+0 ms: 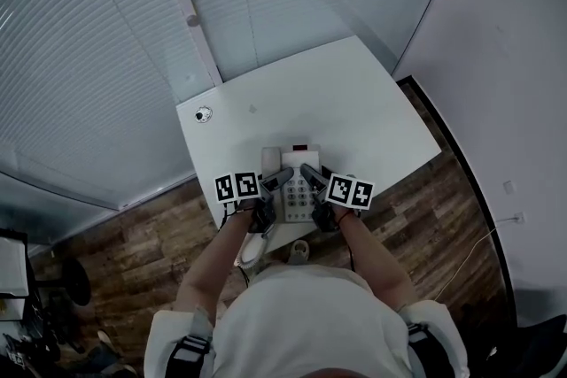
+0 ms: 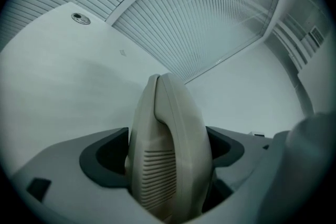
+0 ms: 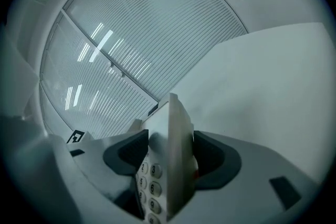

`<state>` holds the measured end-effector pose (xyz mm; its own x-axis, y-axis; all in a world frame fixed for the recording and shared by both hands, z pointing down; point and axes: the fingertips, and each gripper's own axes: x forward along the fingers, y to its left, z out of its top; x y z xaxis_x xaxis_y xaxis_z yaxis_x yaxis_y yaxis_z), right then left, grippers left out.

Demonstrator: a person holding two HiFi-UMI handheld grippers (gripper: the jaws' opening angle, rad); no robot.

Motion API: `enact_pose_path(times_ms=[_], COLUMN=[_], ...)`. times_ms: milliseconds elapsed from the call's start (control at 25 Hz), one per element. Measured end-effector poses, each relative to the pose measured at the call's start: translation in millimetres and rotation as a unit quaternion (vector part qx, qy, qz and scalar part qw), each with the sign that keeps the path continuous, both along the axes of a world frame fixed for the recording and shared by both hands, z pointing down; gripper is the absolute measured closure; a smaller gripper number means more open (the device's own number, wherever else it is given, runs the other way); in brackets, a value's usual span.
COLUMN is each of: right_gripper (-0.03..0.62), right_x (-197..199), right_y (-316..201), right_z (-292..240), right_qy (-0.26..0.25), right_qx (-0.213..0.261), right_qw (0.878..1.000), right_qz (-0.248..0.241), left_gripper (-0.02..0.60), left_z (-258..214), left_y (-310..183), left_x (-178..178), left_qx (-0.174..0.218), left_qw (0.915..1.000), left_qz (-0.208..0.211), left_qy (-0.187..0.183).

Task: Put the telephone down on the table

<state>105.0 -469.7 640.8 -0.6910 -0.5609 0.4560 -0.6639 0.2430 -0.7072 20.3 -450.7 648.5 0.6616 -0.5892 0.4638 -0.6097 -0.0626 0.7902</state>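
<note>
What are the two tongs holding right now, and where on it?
Both hold the telephone: left tongs shut on its handset side, right tongs shut on its right edge beside the keypad.

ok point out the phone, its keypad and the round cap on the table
phone [image 1: 292, 159]: head view, bare top of its body
keypad [image 3: 154, 188]: right gripper view, on the 6 key
round cap [image 1: 203, 113]: head view, its middle

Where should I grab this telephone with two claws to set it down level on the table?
Take the telephone by its two long sides, one claw from each side, as now: the left claw shut across the handset, the right claw on the thin edge beside the keypad. The body is wide and flat, so opposite grips should keep it level.
</note>
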Motion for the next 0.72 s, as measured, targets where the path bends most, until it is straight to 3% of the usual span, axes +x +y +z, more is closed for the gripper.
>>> enact_pose_path(times_ms=[360,720], right_gripper=[0.324,0.322], right_x=[-7,-6], right_y=[-17,-29], right_z=[21,27], right_qy=[0.012,-0.003], right_qx=[-0.011,-0.01], right_qw=[1.0,1.0], right_qz=[-0.011,-0.014], left_gripper=[0.164,0.164], left_z=[24,26], left_y=[-14,-25], left_x=[-5,-4], left_qx=[-0.015,-0.004], left_qw=[0.9996,0.9989], left_qz=[-0.009,-0.016], left_qy=[-0.022,-0.044])
